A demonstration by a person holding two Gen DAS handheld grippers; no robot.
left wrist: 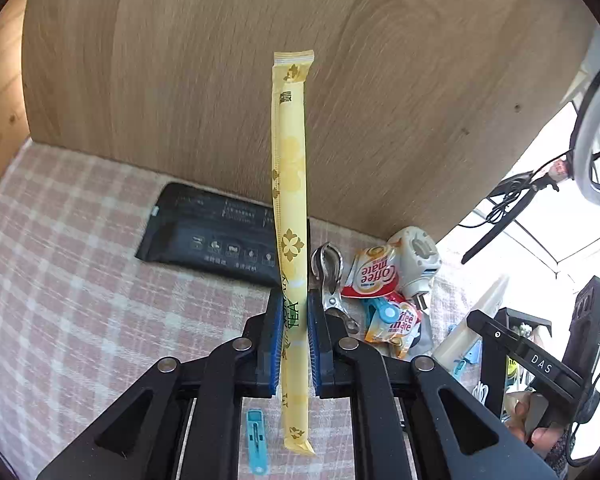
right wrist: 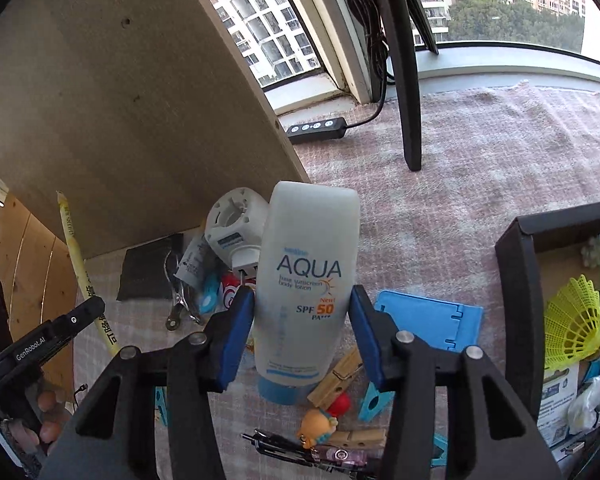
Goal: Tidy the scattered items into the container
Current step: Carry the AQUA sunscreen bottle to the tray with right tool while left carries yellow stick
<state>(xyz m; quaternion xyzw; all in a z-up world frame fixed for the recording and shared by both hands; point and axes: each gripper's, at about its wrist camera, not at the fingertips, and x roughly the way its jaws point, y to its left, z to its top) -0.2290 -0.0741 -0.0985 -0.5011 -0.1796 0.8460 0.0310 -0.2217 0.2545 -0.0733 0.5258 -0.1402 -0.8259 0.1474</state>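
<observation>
1. Left hand-held gripper (left wrist: 293, 320): both blue pads clamped on one long yellow tea stick (left wrist: 290, 208), held upright off the bench (left wrist: 60, 260) in front of the wood panel (left wrist: 180, 60).
2. Right hand-held gripper (right wrist: 302, 320): clenched on one white AQUA sunscreen bottle (right wrist: 308, 276), cap end down, lifted above the clutter.
3. Left view, on the checked cloth: 1 black flat pouch (left wrist: 208, 236), 1 metal clip (left wrist: 330, 276), 2 Coffee-mate sachets (left wrist: 374, 274), 1 white plug adapter (left wrist: 418, 258), 1 blue peg (left wrist: 256, 440) under the gripper.
4. Right view, under the bottle: 2 wooden pegs (right wrist: 336, 376), 1 small figurine (right wrist: 320, 420), 1 blue flat stand (right wrist: 428, 320).
5. Container: 1 black box (right wrist: 516, 280) at right edge, holding 1 yellow shuttlecock (right wrist: 572, 328) plus other items I can't make out.
</observation>
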